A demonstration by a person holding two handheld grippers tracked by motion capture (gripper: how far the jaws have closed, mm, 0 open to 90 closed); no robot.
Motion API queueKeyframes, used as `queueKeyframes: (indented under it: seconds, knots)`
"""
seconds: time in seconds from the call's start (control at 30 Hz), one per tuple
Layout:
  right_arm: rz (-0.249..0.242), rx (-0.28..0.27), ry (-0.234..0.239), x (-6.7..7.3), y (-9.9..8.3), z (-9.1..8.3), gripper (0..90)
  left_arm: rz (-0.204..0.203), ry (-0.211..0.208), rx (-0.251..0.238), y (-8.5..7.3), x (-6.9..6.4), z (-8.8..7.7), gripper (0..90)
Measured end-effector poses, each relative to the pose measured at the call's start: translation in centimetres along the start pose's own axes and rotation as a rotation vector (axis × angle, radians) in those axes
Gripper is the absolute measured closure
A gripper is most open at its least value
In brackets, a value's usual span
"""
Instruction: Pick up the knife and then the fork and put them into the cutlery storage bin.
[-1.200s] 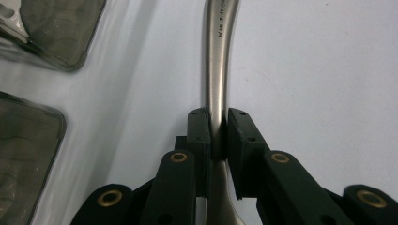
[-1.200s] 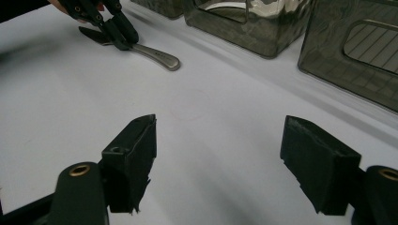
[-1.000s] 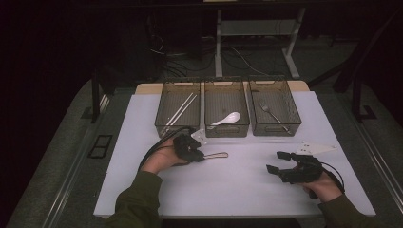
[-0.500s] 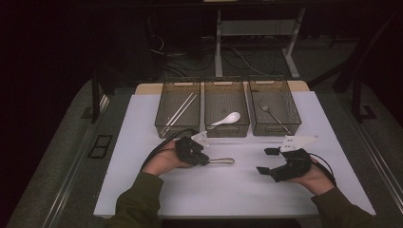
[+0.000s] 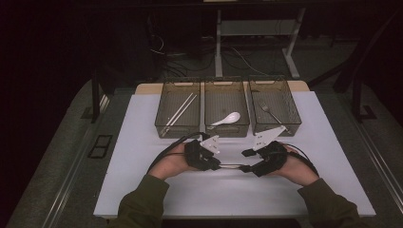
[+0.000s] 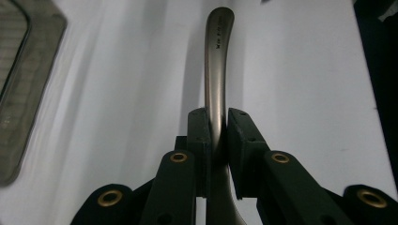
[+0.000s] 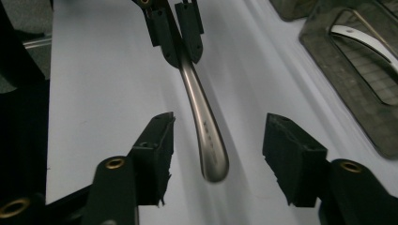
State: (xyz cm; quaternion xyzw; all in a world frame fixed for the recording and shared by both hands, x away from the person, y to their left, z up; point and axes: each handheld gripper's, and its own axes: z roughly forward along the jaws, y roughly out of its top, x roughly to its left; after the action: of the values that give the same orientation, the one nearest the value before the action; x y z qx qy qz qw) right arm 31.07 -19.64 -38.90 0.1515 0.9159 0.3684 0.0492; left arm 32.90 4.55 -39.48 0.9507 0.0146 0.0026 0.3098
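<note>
Handover in progress, mid-table, just ahead of the person. Left gripper [image 5: 216,164] clamped tight on a metal utensil [image 6: 217,70], pinching it partway along the handle; handle end projecting free toward 3 o'clock in the high view, above the white mat [image 5: 142,142], not resting on it. Probably held that way to leave a bare length for the second grip.

Right gripper [image 7: 218,154] lined up on that free end: jaws half-wide, have just been closing, handle tip sitting between the pads, no contact yet on either side. Approach from the opposite end looks deliberate, so both grips fit without clashing. Business end of the utensil hidden behind the left jaws; cannot tell fork, spoon or knife.

Count:
- 3 mesh bins in a row at 12 o'clock of the grippers: left bin [image 5: 164,111], middle bin [image 5: 227,90], right bin [image 5: 294,111]
- 2 chopsticks [image 5: 183,108], left bin, lying diagonal
- 1 white spoon [image 5: 227,118], middle bin
- 1 fork [image 5: 268,110], right bin
- 1 utensil in the air
- 2 grippers

Sorted one cutlery type per bin, so likely destination depends on the hidden end.
</note>
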Motion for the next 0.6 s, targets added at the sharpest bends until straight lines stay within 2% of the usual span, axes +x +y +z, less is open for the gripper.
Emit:
queueKeyframes:
  seconds: [0.1, 0.13, 0.2, 0.23, 0.27, 0.3, 0.33, 0.37, 0.47, 0.53, 0.6]
  knots:
    - [-0.027, 0.029, 0.016, 0.2, 0.6, 0.5, 48.9, 0.02, -0.002, -0.012, 0.6, -0.4, 0.1, 79.3]
    - [-0.04, 0.037, 0.019, 0.3, 0.7, 0.7, 50.3, 0.013, -0.003, -0.022, 0.8, -0.6, 0.1, 79.3]
    - [-0.054, 0.048, 0.029, 0.4, 1.0, 1.0, 52.6, 0.035, -0.007, -0.011, 1.1, -0.8, 0.1, 79.3]
    - [-0.048, 0.054, 0.039, 0.6, 1.1, 1.2, 53.8, 0.035, -0.003, -0.015, 1.2, -0.9, 0.1, 79.2]
    - [-0.06, 0.058, 0.045, 0.5, 1.2, 1.4, 55.2, 0.049, -0.006, -0.008, 1.4, -0.9, 0.1, 79.3]
    - [-0.091, 0.063, 0.046, 0.4, 1.3, 1.6, 56.1, 0.046, -0.002, -0.015, 1.4, -1.1, 0.2, 79.3]
    - [-0.082, 0.074, 0.052, 0.6, 1.4, 1.8, 57.2, 0.053, -0.001, -0.015, 1.6, -1.1, 0.2, 79.3]
    - [-0.094, 0.086, 0.067, 0.7, 1.6, 2.1, 58.1, 0.066, -0.006, -0.007, 1.7, -1.1, 0.2, 79.2]
    - [-0.097, 0.109, 0.097, 1.3, 1.9, 2.9, 63.0, 0.073, 0.001, -0.012, 2.0, -1.3, 0.3, 79.3]
    - [-0.109, 0.119, 0.096, 1.4, 1.9, 3.4, 68.7, 0.081, 0.001, -0.018, 2.1, -1.3, 0.2, 79.3]
    - [-0.098, 0.134, 0.089, 1.5, 2.0, 3.6, 73.0, 0.083, -0.005, -0.016, 2.1, -1.3, 0.2, 79.2]
